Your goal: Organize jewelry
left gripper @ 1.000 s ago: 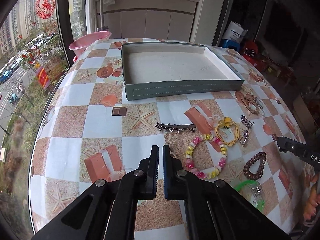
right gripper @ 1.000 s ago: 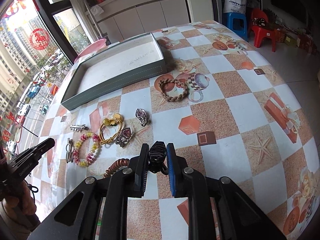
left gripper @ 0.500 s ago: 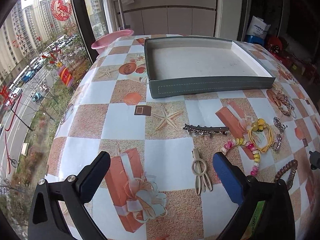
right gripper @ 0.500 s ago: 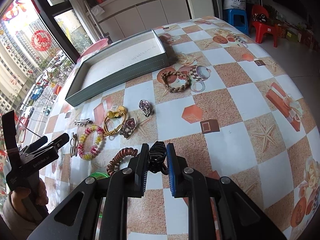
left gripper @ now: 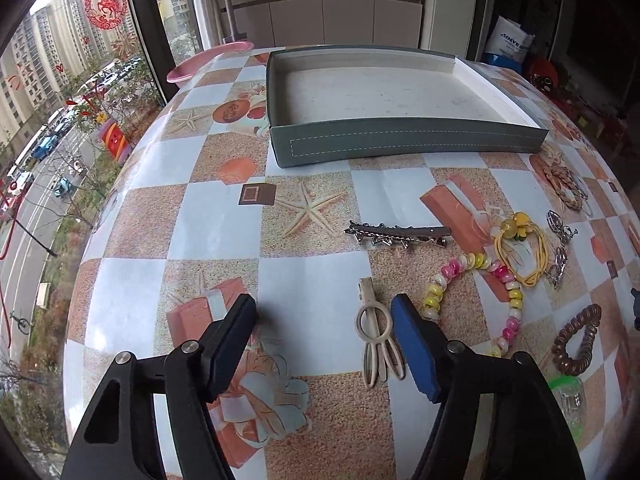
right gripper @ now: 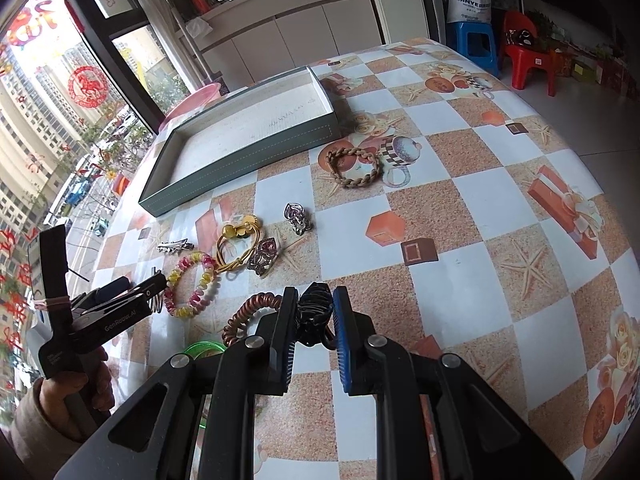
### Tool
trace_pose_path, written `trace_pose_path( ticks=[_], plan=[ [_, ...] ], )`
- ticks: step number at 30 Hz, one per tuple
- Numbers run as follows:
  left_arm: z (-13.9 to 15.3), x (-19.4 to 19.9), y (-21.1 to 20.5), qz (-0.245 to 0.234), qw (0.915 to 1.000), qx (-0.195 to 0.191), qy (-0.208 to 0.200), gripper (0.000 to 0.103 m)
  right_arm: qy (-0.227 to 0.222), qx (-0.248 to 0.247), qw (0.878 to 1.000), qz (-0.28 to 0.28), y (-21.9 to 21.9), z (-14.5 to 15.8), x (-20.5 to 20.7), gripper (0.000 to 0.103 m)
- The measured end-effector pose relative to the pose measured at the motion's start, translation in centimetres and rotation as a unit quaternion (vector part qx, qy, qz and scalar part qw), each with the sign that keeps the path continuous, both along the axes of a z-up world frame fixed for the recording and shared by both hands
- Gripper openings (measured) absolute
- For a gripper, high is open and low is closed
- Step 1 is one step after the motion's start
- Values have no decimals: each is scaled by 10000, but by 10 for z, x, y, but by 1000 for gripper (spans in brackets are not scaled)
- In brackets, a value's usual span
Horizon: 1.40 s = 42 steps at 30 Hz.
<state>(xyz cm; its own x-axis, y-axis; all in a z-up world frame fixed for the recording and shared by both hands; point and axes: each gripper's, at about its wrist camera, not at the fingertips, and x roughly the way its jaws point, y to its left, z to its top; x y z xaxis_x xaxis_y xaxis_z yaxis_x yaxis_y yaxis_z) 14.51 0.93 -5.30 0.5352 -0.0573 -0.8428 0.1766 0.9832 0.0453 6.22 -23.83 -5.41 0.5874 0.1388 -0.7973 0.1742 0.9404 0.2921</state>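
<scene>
Two grippers are at work over your surface [left gripper: 304, 280], covered in a checked cloth with starfish and gift prints. Largest on it is the grey-green tray [left gripper: 400, 142], sitting toward the far edge by the window, with nothing visible inside it.

Your left gripper [left gripper: 324, 340] stands wide open, low over the near part of the surface, and holds nothing; a cream hair clip [left gripper: 374, 330] lies just inside its right finger. Your right gripper [right gripper: 314, 326] is closed on a black claw clip [right gripper: 316, 312], pinched between its pads above the near edge.

Between the tray and the near edge lies the rest of the jewelry:
- a braided tan bracelet [right gripper: 354, 166], close to the tray's right corner;
- a pastel bead bracelet [left gripper: 480, 300], just right of the cream clip;
- a yellow hair tie [left gripper: 520, 248], touching the bead bracelet;
- a brown spiral hair tie [left gripper: 576, 340], near the right gripper;
- a long silver hair clip [left gripper: 396, 234], beyond the cream clip;
- two small silver clips [right gripper: 296, 218], beside the yellow tie;
- something green [right gripper: 204, 347] at the near edge, too hidden to identify.
</scene>
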Motion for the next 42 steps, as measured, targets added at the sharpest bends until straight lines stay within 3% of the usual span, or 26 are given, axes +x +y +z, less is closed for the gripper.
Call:
trace_pose_path(
  ticks=[1,2,4,8,14,24,30,36,42],
  plan=[
    [0,-5,-5,-169,9999,-19,-34,58,3,4,10000,0,0,0,0,19],
    [1,-8,-9,-328,9994,-24,-49,31,3,6,10000,8,0,0,0,19],
    [2,-13,-15,-471,9988,42,-80,32,16,0,10000,37,1,0,0,19],
    [11,-20,-7,-535,9969,-568,63,32,-22,-37,9999,139,5,7,1,19],
    [57,-25,3,-566,9931,-1004,-232,32,-174,113,9993,325,8,31,12,19],
    [152,7,6,-600,9838,-1521,-733,32,-546,243,9952,781,9,111,64,19],
    [187,54,-4,-503,9820,-1439,-1113,32,-732,-80,9926,962,16,158,120,19],
    [181,115,-16,-309,9836,-1205,-1303,32,-756,-298,9896,1187,33,170,185,19],
    [122,166,-29,-142,9911,-858,-1012,32,-480,-322,9907,1233,42,124,245,19]
  ],
)
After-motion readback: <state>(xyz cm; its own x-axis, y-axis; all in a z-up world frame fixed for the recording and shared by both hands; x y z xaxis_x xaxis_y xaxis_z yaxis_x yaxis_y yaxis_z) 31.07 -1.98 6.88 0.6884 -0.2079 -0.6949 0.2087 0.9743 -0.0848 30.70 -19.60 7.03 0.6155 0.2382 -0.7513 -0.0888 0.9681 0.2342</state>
